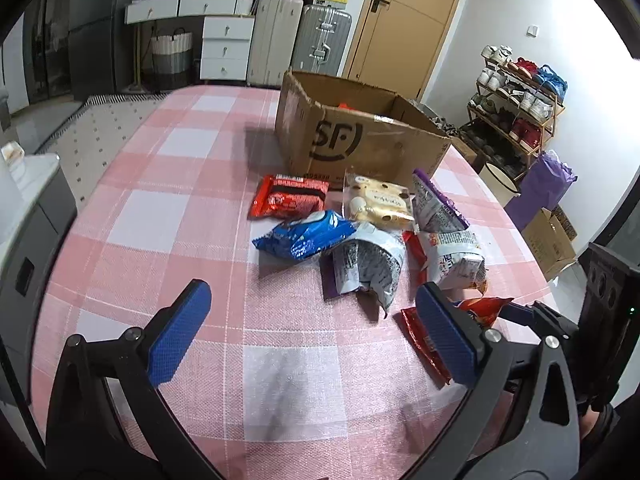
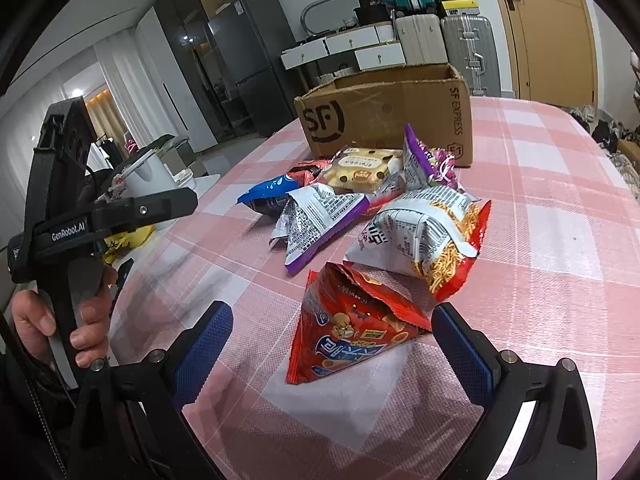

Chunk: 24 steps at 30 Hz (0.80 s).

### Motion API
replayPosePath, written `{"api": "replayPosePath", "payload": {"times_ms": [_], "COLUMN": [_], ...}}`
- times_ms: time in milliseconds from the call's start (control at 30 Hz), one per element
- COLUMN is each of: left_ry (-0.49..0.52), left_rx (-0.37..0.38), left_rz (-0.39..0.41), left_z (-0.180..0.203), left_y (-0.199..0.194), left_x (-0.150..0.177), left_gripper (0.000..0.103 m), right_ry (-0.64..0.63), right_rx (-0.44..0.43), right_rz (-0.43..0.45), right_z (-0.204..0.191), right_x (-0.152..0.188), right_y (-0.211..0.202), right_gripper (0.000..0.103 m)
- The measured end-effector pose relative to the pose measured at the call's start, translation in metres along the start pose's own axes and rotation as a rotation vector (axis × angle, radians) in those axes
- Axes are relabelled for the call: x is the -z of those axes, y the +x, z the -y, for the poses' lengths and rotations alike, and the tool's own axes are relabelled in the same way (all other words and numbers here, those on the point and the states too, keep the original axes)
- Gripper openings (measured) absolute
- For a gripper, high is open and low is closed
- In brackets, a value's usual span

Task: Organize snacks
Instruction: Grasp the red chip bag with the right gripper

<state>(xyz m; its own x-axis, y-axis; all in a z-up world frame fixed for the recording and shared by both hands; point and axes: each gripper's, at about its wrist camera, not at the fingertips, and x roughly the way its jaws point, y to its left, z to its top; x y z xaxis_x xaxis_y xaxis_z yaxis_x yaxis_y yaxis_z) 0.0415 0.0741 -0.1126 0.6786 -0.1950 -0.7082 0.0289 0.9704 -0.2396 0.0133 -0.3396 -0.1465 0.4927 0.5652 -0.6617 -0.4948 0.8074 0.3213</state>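
Observation:
Several snack bags lie on the pink checked tablecloth (image 1: 168,216) in front of an open cardboard SF box (image 1: 360,140). In the left wrist view: a red pack (image 1: 290,200), a blue bag (image 1: 306,234), a beige cake pack (image 1: 378,202), a silver-purple bag (image 1: 366,266) and a noodle-snack bag (image 1: 454,258). My left gripper (image 1: 312,330) is open and empty, short of the pile. My right gripper (image 2: 332,350) is open, its blue pads on either side of a red crisp bag (image 2: 352,328), not touching it. The box (image 2: 384,114) also shows in the right wrist view.
The table edge curves away at left and right. A shoe rack (image 1: 516,108) and cardboard boxes stand to the right on the floor. Suitcases, white drawers and a door stand behind the table. The left hand-held gripper (image 2: 100,220) shows at the left in the right wrist view.

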Motion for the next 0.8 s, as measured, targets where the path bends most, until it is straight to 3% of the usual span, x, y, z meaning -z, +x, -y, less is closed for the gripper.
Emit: {"api": "replayPosePath", "payload": {"times_ms": [233, 333, 433, 800], "left_ry": [-0.009, -0.013, -0.019, -0.025], "left_rx": [0.008, 0.006, 0.005, 0.001], "left_rz": [-0.020, -0.030, -0.036, -0.024], "left_z": [-0.004, -0.006, -0.008, -0.011], "left_y": [0.013, 0.019, 0.021, 0.014], "left_x": [0.005, 0.007, 0.009, 0.012], "left_gripper": [0.102, 0.102, 0.102, 0.102], "right_ry": [0.003, 0.007, 0.020, -0.023], "right_rx": [0.003, 0.020, 0.010, 0.014], "right_rz": [-0.039, -0.046, -0.072, -0.080], "right_z": [0.002, 0.005, 0.009, 0.002], "right_x": [-0.003, -0.004, -0.004, 0.000], "right_y": [0.014, 0.019, 0.026, 0.026], "right_gripper": [0.099, 0.092, 0.073, 0.059]}}
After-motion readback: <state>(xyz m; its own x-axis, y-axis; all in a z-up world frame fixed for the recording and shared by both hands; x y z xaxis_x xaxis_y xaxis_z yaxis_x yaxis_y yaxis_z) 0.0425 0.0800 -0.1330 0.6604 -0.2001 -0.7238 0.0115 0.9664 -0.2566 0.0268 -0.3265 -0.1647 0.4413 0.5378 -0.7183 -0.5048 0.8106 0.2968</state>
